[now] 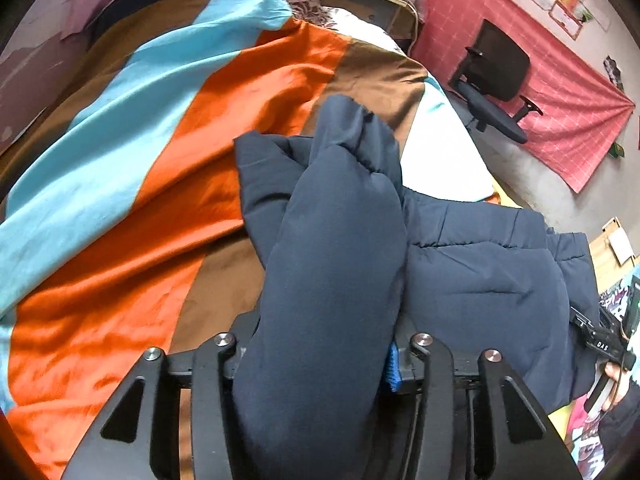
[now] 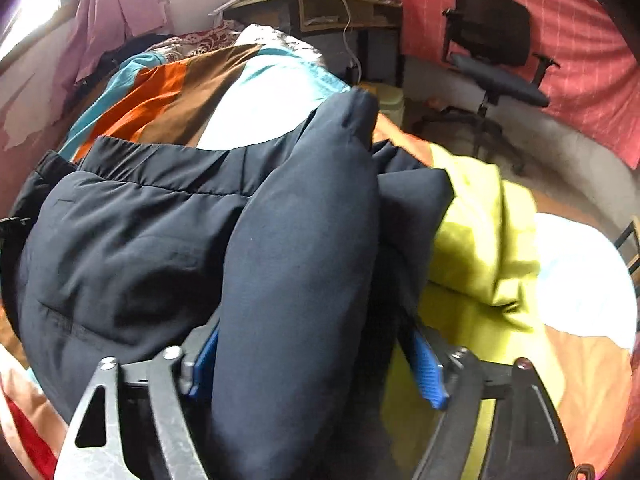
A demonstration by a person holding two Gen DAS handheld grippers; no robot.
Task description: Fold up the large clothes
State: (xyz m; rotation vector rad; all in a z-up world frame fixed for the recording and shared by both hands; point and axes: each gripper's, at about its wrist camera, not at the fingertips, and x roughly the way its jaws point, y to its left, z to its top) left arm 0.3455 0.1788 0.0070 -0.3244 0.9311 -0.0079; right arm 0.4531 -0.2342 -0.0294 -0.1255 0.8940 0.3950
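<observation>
A navy puffer jacket (image 1: 480, 272) lies on a bed, its body (image 2: 132, 232) spread over the striped blanket. One padded sleeve (image 1: 332, 240) runs up between the fingers of my left gripper (image 1: 320, 360). It fills the gap unsqueezed and rests against the blue pad (image 1: 391, 368); the other pad is hidden. The left gripper is open. The second sleeve (image 2: 300, 240) lies between the jaws of my right gripper (image 2: 316, 364), which is open wide. Its right blue pad (image 2: 430, 372) stands clear of the fabric.
The blanket (image 1: 160, 160) has orange, light blue and brown stripes. A yellow-green cloth (image 2: 480, 240) lies to the right of the jacket. An office chair (image 2: 500, 68) stands beyond the bed, a cluttered desk (image 2: 320, 4) behind it. A hand (image 1: 614, 372) shows at the right edge.
</observation>
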